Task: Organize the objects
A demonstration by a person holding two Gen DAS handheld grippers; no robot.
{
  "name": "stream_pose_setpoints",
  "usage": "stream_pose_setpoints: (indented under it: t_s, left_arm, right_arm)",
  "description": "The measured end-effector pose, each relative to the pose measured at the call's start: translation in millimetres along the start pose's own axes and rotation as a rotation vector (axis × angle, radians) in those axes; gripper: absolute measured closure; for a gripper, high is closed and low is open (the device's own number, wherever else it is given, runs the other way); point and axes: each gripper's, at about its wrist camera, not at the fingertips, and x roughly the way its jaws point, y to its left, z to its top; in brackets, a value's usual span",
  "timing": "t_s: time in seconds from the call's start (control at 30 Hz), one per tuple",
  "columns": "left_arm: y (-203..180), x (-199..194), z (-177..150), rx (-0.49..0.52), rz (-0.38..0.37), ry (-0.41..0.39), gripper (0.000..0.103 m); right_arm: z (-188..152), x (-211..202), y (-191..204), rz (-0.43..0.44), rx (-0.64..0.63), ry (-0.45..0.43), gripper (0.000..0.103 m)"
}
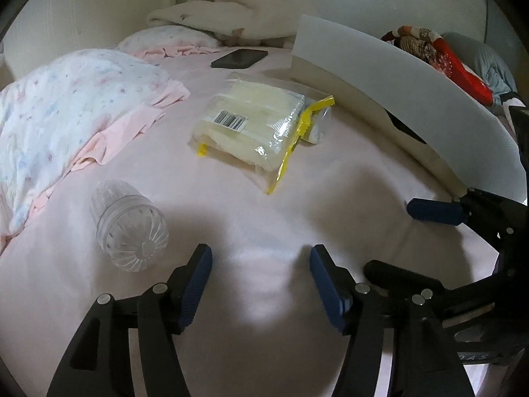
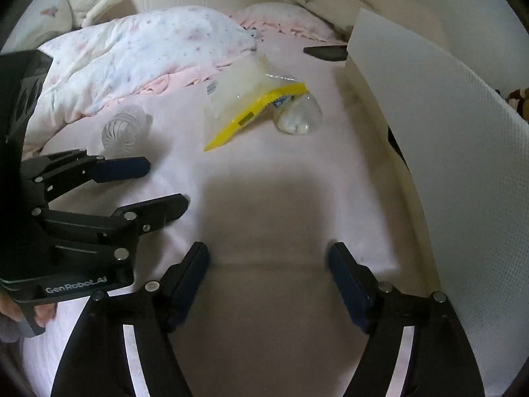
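Two grippers are hovering over a pink bed sheet (image 1: 264, 231), both pointing down at it, neither pinching anything.

Left gripper (image 1: 261, 261): jaws are standing spread, only bare sheet between the blue pads. Ahead and to its left, a clear ribbed plastic jar (image 1: 129, 225) is lying on its side, apart from the near fingertip. Farther left, a flower-print quilt (image 1: 66, 106) is lying bunched up. Straight ahead, well apart from the fingertips, a clear zip bag (image 1: 258, 122) with a yellow seal is lying flat, a barcode label facing up. Beyond it, a dark phone (image 1: 239, 58) is resting on the sheet. To the right, a white box (image 1: 396, 82) is standing with its flap raised.

Right gripper (image 2: 267, 261): jaws are likewise standing spread over bare sheet. To its left, the left gripper (image 2: 165, 185) is showing side-on, a person's fingers (image 2: 43, 314) wrapping its handle. Ahead and left, the jar (image 2: 124, 129) is lying just past the left gripper's tip. Ahead, the zip bag (image 2: 251, 96) is leaning on a clear bottle (image 2: 297, 115) holding white bits. To the right, the box (image 2: 446, 149) wall is rising just beside the right finger.
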Motion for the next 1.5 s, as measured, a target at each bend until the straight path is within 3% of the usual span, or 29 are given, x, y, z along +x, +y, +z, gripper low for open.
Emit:
stream_pose_setpoints:
  t_s: [1.5]
  left_arm:
    - [0.2,1.3,2.8,-0.008,-0.006,-0.005,0.042]
  right_arm:
    - [-3.6,-1.9,-1.0,-0.007,-0.006,0.001,0.027]
